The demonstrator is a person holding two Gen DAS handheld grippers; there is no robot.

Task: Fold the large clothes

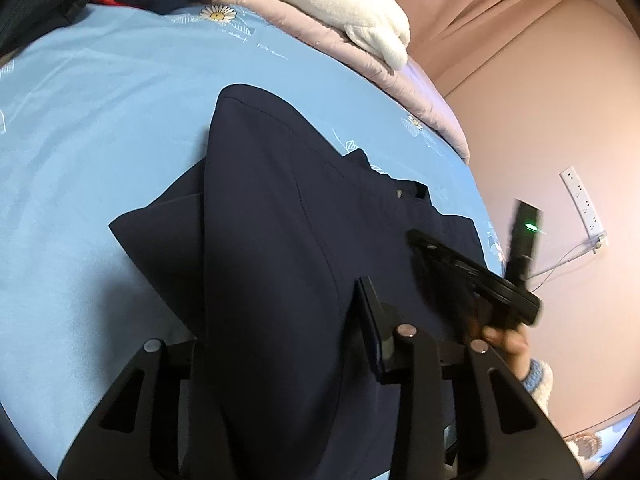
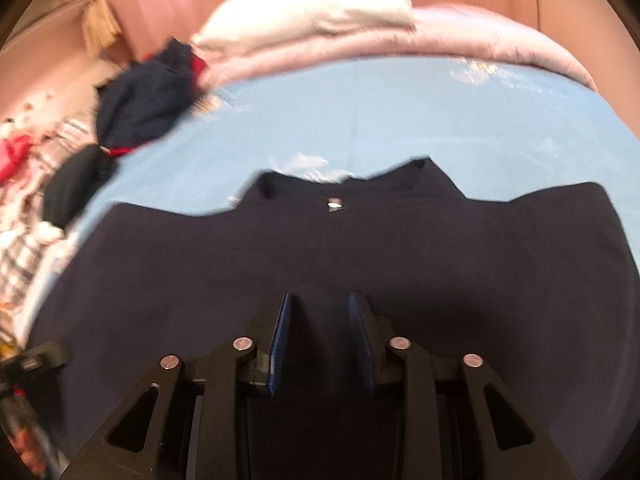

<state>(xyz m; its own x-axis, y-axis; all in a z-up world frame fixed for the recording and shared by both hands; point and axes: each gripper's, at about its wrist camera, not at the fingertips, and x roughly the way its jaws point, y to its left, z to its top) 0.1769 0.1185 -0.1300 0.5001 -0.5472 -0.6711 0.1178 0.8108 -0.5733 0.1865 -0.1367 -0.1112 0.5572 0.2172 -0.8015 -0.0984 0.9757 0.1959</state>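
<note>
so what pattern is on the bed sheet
Light blue bed sheet with white daisies, clearest in the left wrist view.

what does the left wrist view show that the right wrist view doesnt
Only the left wrist view shows the right gripper, a wall power strip and navy fabric draped over the left gripper. Only the right wrist view shows the checked bedding and the open blue pads. Both show the navy garment, blue sheet and white pillow.

Navy trousers (image 1: 272,240) on blue bedsheet (image 1: 100,120), leg raised, waistband button showing.
</note>
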